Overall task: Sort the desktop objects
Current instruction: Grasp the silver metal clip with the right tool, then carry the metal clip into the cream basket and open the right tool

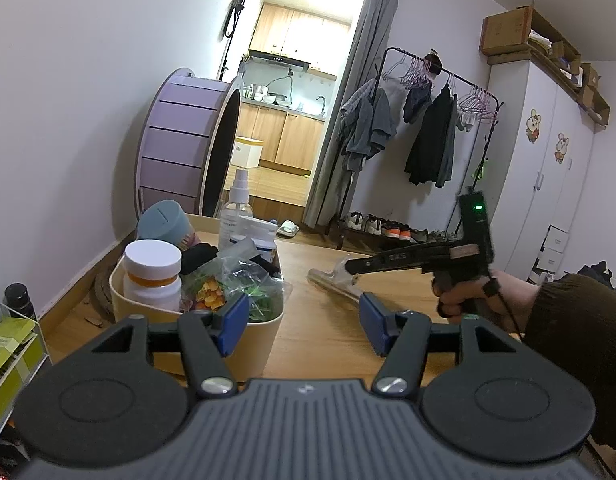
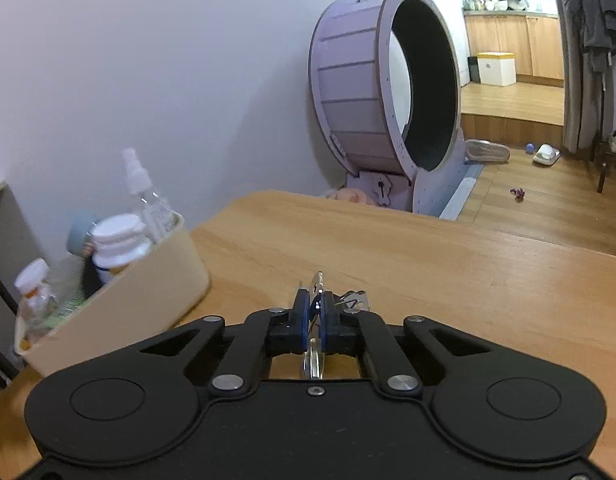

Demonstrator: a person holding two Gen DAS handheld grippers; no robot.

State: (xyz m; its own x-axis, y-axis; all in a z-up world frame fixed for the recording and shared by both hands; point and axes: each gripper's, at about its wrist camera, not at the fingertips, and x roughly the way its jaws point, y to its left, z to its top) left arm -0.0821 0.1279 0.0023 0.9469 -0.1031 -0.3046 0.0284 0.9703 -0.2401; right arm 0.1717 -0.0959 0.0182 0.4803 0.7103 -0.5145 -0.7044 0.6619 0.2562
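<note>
My right gripper [image 2: 315,312] is shut on a thin silvery metal item [image 2: 317,282], which stands on edge between the blue pads and pokes out in front and behind. A small metal ring piece [image 2: 355,300] lies beside it on the wooden table [image 2: 427,260]. In the left wrist view, the right gripper [image 1: 353,271] is held by a hand and tips down onto a clear, shiny wrapped item [image 1: 331,278]. My left gripper [image 1: 304,320] hovers open and holds nothing, near the beige bin [image 1: 264,340]. That bin [image 2: 148,292] is also in the right wrist view, at the left.
The bin holds a white jar [image 1: 152,276], a spray bottle [image 1: 236,208], a teal cup [image 1: 164,220] and plastic bags. A clear organiser with yellow-green packets [image 1: 12,352] stands at the left table edge. A purple wheel [image 2: 387,92] and a clothes rack [image 1: 427,128] stand beyond the table.
</note>
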